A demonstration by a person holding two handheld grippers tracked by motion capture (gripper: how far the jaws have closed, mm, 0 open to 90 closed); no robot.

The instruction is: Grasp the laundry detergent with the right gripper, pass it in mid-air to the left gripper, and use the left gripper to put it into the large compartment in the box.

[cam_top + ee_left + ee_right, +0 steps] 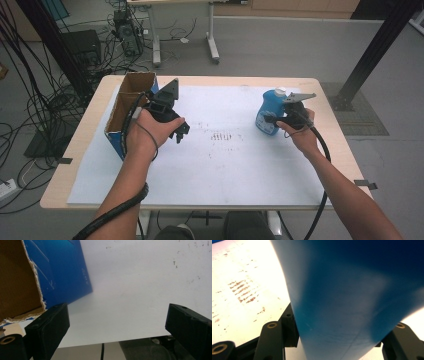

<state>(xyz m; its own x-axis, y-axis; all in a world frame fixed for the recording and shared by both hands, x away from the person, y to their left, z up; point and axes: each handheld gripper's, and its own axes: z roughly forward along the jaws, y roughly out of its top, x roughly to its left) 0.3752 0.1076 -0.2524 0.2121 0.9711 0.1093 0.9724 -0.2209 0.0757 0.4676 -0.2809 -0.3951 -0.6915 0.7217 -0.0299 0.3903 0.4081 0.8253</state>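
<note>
We grip the blue bottle (270, 112) at right of centre with our right gripper (278, 120), left gripper (181, 132) open by the cardboard box (131, 106); its smooth sides could slip.

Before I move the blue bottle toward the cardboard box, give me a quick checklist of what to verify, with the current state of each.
1. Right gripper shut on the blue bottle: ok; the bottle sits between its jaws.
2. Bottle cap on: ok; a white cap shows on top.
3. Left gripper free: ok; jaws open, nothing between them.
4. Cardboard box open at the top: ok.
5. Box steadied: cannot tell; the left gripper is beside it.
6. Path across the white sheet: ok.
</note>
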